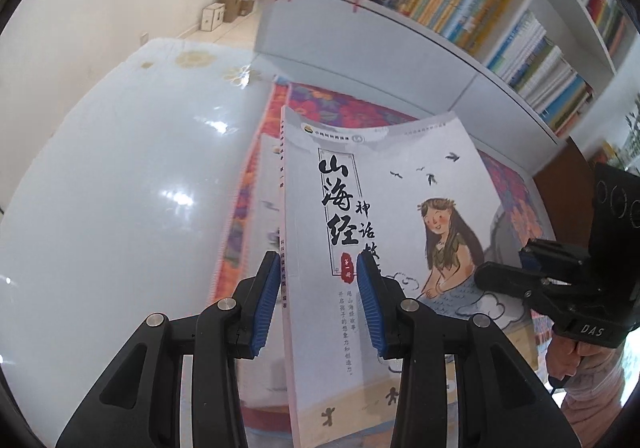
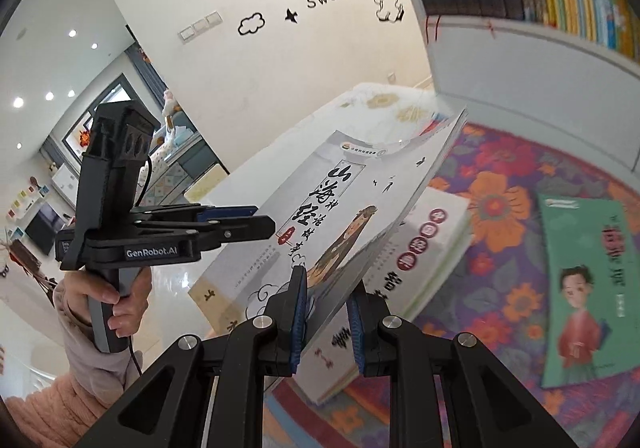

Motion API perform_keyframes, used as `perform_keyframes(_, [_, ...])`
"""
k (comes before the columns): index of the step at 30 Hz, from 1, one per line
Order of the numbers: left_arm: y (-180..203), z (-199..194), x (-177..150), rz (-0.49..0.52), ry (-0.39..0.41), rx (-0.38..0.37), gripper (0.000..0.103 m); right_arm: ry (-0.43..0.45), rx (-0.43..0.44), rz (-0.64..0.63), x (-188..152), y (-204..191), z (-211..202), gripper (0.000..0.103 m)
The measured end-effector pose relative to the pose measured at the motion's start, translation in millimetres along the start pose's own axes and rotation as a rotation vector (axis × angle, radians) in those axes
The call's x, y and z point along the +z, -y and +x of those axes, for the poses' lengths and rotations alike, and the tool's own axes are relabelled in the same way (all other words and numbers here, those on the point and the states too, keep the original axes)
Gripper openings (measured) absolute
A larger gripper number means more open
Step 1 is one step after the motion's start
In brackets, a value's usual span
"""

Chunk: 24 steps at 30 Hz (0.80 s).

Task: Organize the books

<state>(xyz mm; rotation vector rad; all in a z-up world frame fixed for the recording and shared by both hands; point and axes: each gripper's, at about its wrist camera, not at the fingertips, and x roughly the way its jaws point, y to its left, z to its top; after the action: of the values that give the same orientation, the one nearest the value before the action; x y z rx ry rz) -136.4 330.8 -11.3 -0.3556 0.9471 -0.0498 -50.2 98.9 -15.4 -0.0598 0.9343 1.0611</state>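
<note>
Above the floral cloth [image 2: 500, 183], we hold a thin grey-white book [image 1: 384, 207] off the surface with both tools. The left gripper [image 1: 318, 302] has its jaws pinching the book's spine edge, one blue pad on each side. The right gripper [image 2: 326, 322] pinches the opposite long edge, its jaws narrowed onto the cover. Under the lifted book a thicker white book [image 2: 424, 248] lies flat on the cloth, and a green book [image 2: 584, 288] lies well apart to its right. To our left the glossy white tabletop [image 1: 120, 187] stretches bare. The bookshelf [image 1: 460, 43] edge runs just beyond the cloth, its rows packed with upright spines.
</note>
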Motion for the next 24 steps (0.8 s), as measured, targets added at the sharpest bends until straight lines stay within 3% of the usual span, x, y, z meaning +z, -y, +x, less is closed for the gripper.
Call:
perform_keyframes(10, [-20,30,-4,-0.033,-0.036,-0.024,0.036,-0.071,-0.007,0.048,-6,21,39,0.019])
perform_keyframes(24, [-19,33,-6,-0.009,-0.012,0.048,0.038,-0.102,-0.021,0.128,-18,28,48,0.024])
